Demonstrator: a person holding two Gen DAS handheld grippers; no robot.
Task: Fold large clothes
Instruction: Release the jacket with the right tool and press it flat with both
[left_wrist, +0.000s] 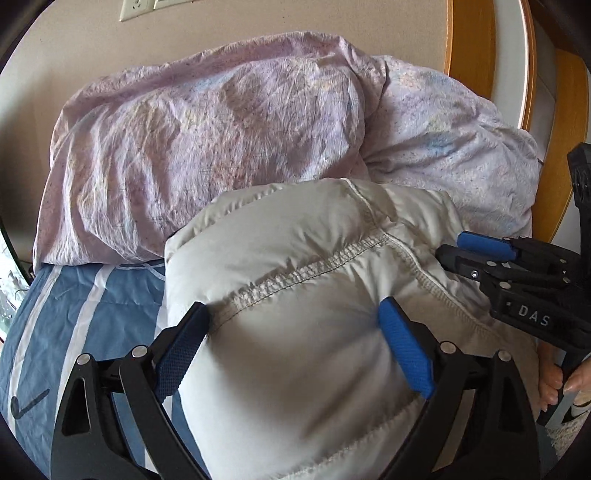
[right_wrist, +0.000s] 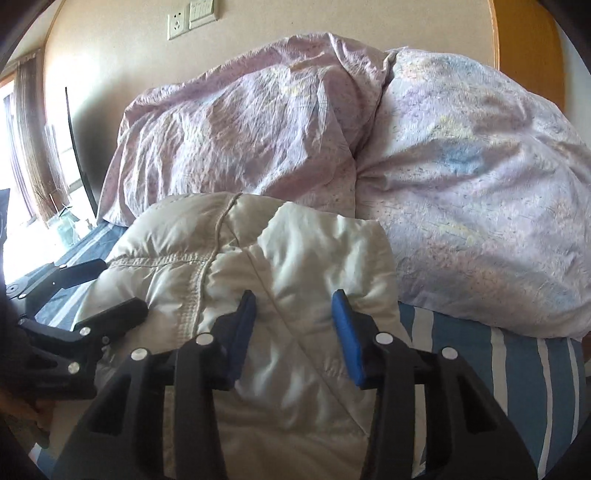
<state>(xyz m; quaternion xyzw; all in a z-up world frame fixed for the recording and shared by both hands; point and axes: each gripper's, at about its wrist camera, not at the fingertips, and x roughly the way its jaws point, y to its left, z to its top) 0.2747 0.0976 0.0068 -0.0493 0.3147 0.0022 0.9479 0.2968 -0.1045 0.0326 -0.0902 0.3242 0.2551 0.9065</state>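
A white puffy jacket (left_wrist: 295, 258) lies bundled on the bed, seams and stitching facing up. My left gripper (left_wrist: 295, 325) straddles a thick bulge of it, and both blue pads dent the fabric from either side. In the right wrist view the jacket (right_wrist: 314, 251) fills the middle and my right gripper (right_wrist: 295, 310) hovers over its right part, jaws partly apart, pads not squeezing the cloth. The left wrist view shows the right gripper (left_wrist: 448, 245) with its tips at the jacket's right edge. The left gripper (right_wrist: 125, 284) sits at the jacket's left corner.
A big crumpled lilac duvet (left_wrist: 221, 129) is heaped behind the jacket against the wall. The bed has a blue sheet with white stripes (right_wrist: 517, 369). A wooden headboard (left_wrist: 476, 55) stands at the right. A person's hand (left_wrist: 554, 384) holds the right gripper.
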